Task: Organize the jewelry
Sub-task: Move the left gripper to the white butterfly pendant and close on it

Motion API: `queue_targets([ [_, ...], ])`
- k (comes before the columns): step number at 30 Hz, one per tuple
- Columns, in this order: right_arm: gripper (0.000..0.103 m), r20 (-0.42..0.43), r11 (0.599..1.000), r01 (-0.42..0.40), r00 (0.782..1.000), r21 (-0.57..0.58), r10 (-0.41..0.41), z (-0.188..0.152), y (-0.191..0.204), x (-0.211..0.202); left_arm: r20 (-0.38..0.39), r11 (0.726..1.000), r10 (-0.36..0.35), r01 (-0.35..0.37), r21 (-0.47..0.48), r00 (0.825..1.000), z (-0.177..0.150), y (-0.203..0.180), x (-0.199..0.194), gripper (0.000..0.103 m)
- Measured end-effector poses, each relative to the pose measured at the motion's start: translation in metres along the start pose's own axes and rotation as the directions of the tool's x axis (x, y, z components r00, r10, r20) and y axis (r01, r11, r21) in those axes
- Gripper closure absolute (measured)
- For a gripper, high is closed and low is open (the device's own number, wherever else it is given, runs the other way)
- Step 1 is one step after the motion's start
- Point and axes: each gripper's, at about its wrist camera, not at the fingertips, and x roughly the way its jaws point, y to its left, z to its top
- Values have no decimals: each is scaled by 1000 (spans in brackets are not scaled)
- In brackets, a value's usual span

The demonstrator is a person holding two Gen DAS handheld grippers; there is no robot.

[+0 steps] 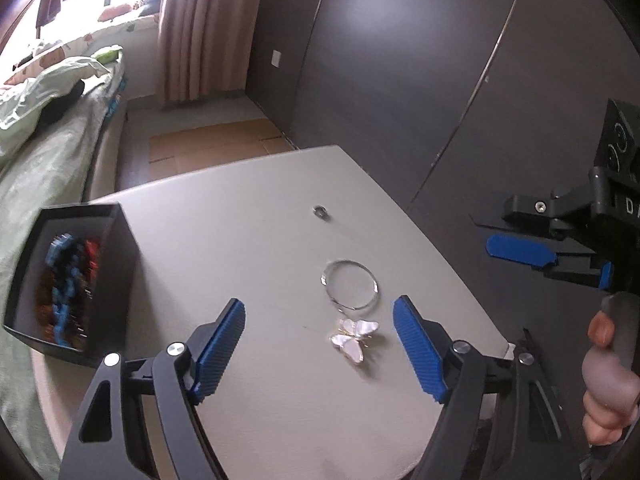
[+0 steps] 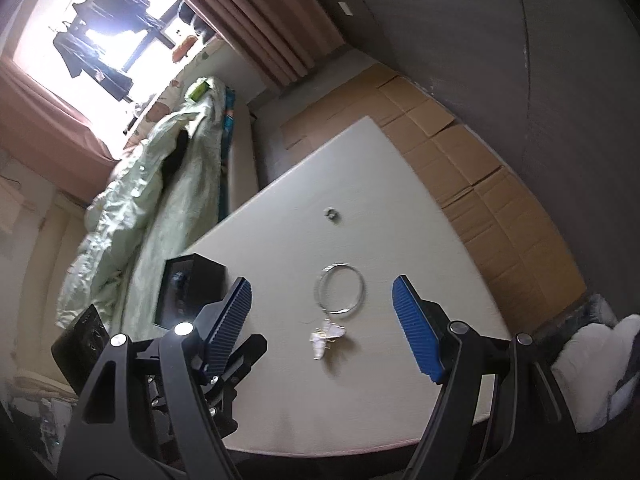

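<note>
From my right gripper (image 2: 322, 320) I see both blue fingers spread wide above the pale table (image 2: 400, 208), holding nothing. Between them lie a silver bangle (image 2: 340, 289) and, just beside its near edge, a white butterfly brooch (image 2: 326, 338). A small ring (image 2: 331, 212) sits farther off, and a black box (image 2: 188, 290) stands at the table's left edge.

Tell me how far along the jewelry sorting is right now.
Partly done. The black box at the table's left edge already holds blue and red beaded pieces. Nothing is in hand: the left gripper and right gripper are both open and empty. Still loose on the table: the butterfly brooch, the silver bangle and the small ring.
</note>
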Motion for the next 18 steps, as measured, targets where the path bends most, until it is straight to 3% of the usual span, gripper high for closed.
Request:
queue_targets([
  [6, 29, -13, 999, 41, 999, 8, -41, 0, -13, -1, -53, 1000, -14, 14, -4, 998, -12, -11, 24, 39],
  [18, 29, -3, 1000, 30, 1000, 5, -30, 1, -16, -7, -115, 1000, -15, 17, 12, 993, -27, -26, 60, 59],
])
